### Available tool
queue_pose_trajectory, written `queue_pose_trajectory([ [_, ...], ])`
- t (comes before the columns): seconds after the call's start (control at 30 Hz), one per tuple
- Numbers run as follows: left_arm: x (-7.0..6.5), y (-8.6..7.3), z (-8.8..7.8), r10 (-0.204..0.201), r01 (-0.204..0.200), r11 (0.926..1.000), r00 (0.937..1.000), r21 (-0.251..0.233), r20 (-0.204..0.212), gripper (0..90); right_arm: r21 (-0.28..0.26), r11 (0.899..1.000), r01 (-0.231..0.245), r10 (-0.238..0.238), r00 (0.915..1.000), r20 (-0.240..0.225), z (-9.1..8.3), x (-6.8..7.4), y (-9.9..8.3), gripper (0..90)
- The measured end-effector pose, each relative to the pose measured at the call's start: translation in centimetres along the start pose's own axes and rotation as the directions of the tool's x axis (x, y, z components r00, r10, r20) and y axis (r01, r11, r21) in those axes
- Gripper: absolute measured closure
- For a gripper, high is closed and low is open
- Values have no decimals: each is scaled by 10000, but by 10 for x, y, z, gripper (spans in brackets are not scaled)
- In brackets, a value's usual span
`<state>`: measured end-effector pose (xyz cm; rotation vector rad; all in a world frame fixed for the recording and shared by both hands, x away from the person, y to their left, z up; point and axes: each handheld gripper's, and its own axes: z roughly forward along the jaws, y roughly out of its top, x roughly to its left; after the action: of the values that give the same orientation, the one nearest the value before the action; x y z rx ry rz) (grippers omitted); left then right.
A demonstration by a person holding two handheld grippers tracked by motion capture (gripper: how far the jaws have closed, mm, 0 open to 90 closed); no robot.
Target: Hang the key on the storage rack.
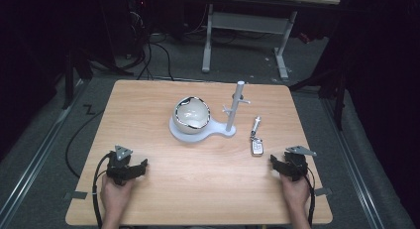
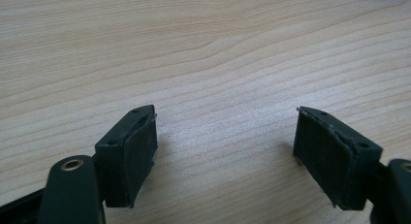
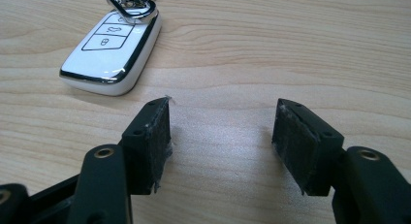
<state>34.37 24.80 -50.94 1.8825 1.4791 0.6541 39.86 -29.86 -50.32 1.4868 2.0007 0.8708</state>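
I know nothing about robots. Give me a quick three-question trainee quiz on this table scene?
1. True or false: the right gripper is clamped on the car key.
2. Which thing lies nearest the right gripper? A) bowl B) car key C) white stand
3. Fill in: between the left gripper jaws there is bare wooden ____.

Key: 1 false, its jaws stand open with the key lying apart ahead of them; 2 B; 3 table.

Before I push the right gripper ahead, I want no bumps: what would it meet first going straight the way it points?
Probably nothing at first: the right gripper has open jaws over bare table. The white car key fob lies ahead but off to the left of its line; depth is hard to judge.
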Motion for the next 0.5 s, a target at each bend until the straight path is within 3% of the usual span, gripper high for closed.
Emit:
queue_pose_trajectory([
  [0.5,0,0,0,-18,18,10000,10000,-10,17,242,11,10000,12,-12,10000,-19,0,0,0,381],
])
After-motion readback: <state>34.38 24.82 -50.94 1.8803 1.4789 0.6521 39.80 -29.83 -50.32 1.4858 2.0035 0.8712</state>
